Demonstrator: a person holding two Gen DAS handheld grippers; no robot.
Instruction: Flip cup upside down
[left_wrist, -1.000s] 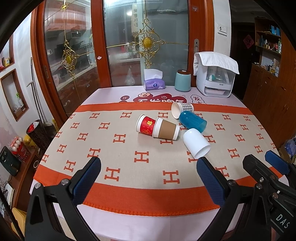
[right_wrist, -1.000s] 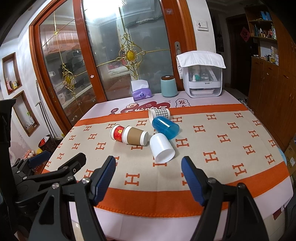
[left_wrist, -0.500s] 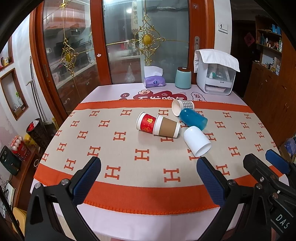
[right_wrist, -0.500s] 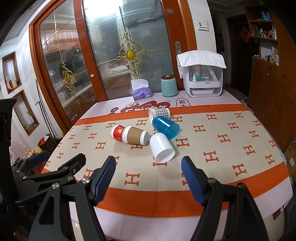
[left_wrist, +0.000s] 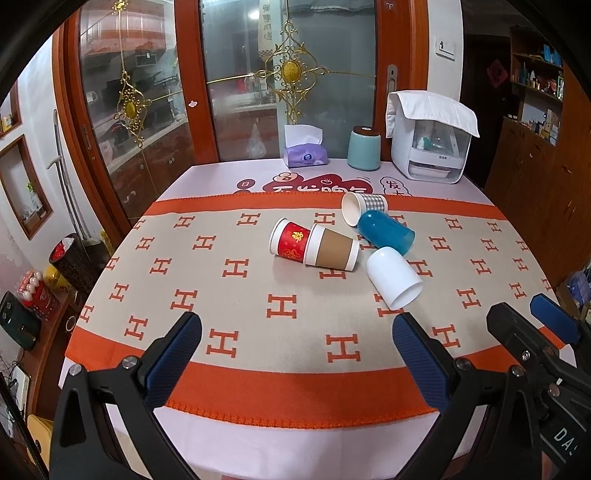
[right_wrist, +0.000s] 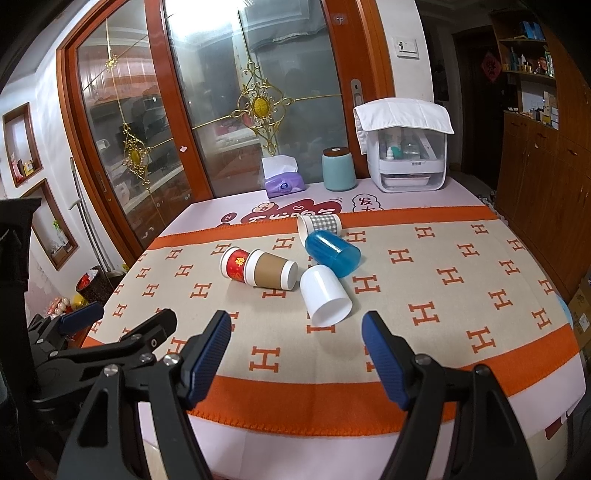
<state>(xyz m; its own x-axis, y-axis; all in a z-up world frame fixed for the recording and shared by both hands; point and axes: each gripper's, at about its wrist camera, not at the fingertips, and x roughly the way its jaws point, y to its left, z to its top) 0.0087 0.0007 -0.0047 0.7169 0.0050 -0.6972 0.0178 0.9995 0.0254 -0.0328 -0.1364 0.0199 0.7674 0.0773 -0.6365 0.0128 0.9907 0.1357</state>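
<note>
Several cups lie on their sides in the middle of the table: a red paper cup (left_wrist: 290, 242), a brown-sleeved paper cup (left_wrist: 332, 252), a grey checked cup (left_wrist: 364, 207), a blue plastic cup (left_wrist: 386, 232) and a white cup (left_wrist: 393, 282). They also show in the right wrist view: red (right_wrist: 236, 263), brown (right_wrist: 271, 274), checked (right_wrist: 319, 225), blue (right_wrist: 332, 254), white (right_wrist: 325, 295). My left gripper (left_wrist: 297, 332) is open and empty above the near table edge. My right gripper (right_wrist: 297, 326) is open and empty, just short of the white cup.
An orange and beige patterned cloth (left_wrist: 240, 295) covers the table. At the far edge stand a purple tissue box (left_wrist: 304, 155), a teal canister (left_wrist: 364, 147) and a white appliance under a cloth (left_wrist: 428, 140). Glass doors stand behind. A wooden cabinet (right_wrist: 546, 162) is at the right.
Both grippers stay open and nearly still. The left wrist view has drifted slightly, so the cups sit a little lower. No cup has moved.
</note>
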